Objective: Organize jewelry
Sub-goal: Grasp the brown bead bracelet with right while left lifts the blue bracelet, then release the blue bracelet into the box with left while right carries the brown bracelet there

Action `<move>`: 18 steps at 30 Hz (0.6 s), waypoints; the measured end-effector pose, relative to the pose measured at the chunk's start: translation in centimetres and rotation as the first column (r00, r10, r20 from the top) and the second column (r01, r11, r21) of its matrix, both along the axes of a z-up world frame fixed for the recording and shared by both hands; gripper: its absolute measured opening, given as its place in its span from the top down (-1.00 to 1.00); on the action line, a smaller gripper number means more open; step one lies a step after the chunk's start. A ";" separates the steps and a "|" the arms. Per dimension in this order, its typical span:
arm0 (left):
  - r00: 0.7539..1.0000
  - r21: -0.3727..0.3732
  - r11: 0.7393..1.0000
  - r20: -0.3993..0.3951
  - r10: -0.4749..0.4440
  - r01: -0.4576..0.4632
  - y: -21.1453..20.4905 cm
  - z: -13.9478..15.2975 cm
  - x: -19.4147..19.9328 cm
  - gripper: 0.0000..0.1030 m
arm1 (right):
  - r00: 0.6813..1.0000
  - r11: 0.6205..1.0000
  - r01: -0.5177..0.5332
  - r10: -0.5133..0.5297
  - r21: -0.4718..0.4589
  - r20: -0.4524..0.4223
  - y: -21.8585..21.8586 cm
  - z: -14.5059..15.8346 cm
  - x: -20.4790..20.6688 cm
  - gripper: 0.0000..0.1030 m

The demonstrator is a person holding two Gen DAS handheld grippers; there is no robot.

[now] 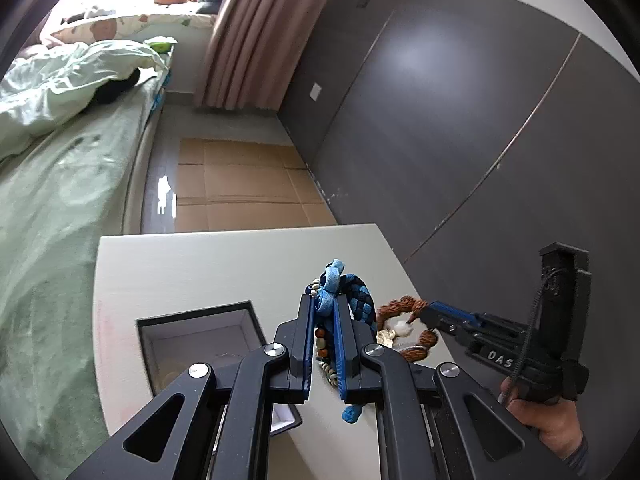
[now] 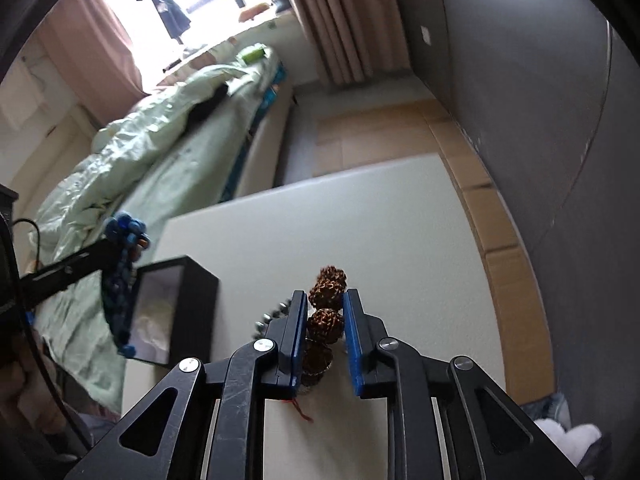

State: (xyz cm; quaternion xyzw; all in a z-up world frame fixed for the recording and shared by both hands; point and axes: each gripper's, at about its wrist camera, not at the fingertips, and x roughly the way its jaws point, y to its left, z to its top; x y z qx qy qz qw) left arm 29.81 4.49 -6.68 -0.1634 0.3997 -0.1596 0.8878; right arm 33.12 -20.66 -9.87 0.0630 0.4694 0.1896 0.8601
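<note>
Blue braided bracelet (image 1: 325, 298) clamped in left jaws; brown seed-bead bracelet (image 2: 326, 308) clamped in right jaws.

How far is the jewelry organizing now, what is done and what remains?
Nothing looks clearly stored yet; the black open box contents are unclear. In hand: the left gripper clamps a blue braided cord bracelet, and the right gripper closes around a brown knobbly seed-bead bracelet. Left: both, plus a small gold piece on the white table.

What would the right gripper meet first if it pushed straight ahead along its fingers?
Past the brown bead bracelet it grips, the right gripper would probably meet the bare white table; depth is unclear.
</note>
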 end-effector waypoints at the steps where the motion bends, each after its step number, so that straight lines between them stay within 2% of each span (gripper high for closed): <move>1: 1.000 -0.004 1.000 0.003 0.005 -0.005 0.3 0.0 -0.3 0.82 | 1.000 1.000 -0.007 0.007 -0.001 0.019 0.2 0.6 -0.2 0.63; 9: 0.999 -0.030 0.999 0.026 0.045 -0.044 2.3 0.7 -1.4 0.82 | 0.993 0.998 -0.054 0.058 -0.040 0.103 2.9 4.4 -0.8 0.63; 13: 0.997 -0.047 0.997 0.038 0.060 -0.058 3.2 1.2 -1.6 0.82 | 0.982 0.997 -0.072 0.078 -0.040 0.170 4.1 7.2 -1.4 0.63; 15: 0.997 -0.056 0.996 0.042 0.066 -0.063 3.6 1.3 -1.7 0.82 | 0.978 0.997 -0.076 0.080 -0.029 0.195 4.4 8.4 -1.6 0.63; 18: 0.996 -0.067 0.995 0.049 0.073 -0.069 4.2 1.5 -2.0 0.82 | 0.970 0.995 -0.091 0.079 0.044 0.229 4.5 10.0 -2.0 0.63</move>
